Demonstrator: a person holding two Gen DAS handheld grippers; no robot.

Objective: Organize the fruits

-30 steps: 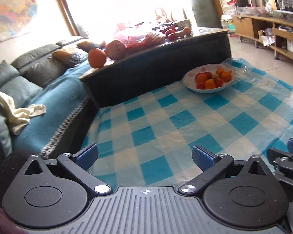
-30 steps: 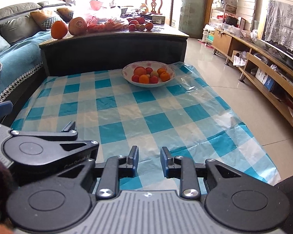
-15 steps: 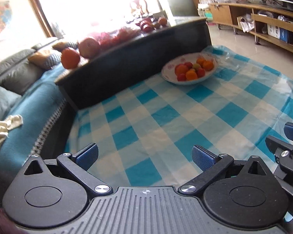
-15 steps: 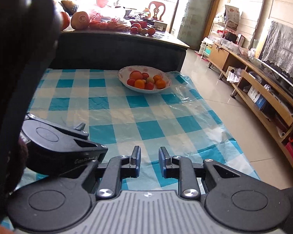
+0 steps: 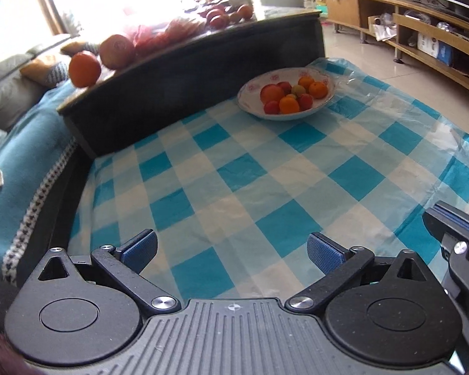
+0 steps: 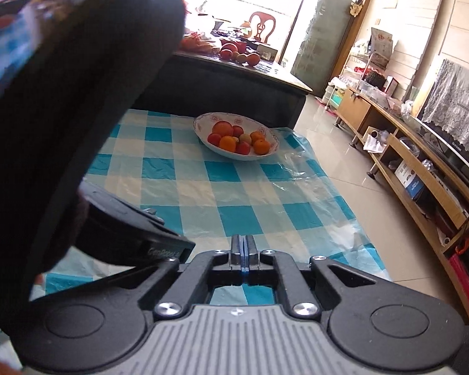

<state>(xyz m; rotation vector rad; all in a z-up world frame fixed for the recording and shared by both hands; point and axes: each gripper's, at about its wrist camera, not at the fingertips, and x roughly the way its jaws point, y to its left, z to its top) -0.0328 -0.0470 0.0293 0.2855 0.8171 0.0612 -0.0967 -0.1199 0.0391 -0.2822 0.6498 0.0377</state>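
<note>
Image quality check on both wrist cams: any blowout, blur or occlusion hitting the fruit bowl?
Left wrist: window blown out, washing out the loose fruit on the dark table; edges slightly smeared; bowl sharp and evenly lit. Right wrist: a blurred dark device blocks the left half; bowl clear; fisheye bends the shelving; window behind overexposed.

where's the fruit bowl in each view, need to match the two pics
Left wrist view: the fruit bowl sits upper right of centre, on the far part of the checked cloth, just before the dark table.
Right wrist view: the fruit bowl is just above centre, on the cloth's far end.
Shared landmark: the dark table behind the bowl, with loose fruit on top.
</note>
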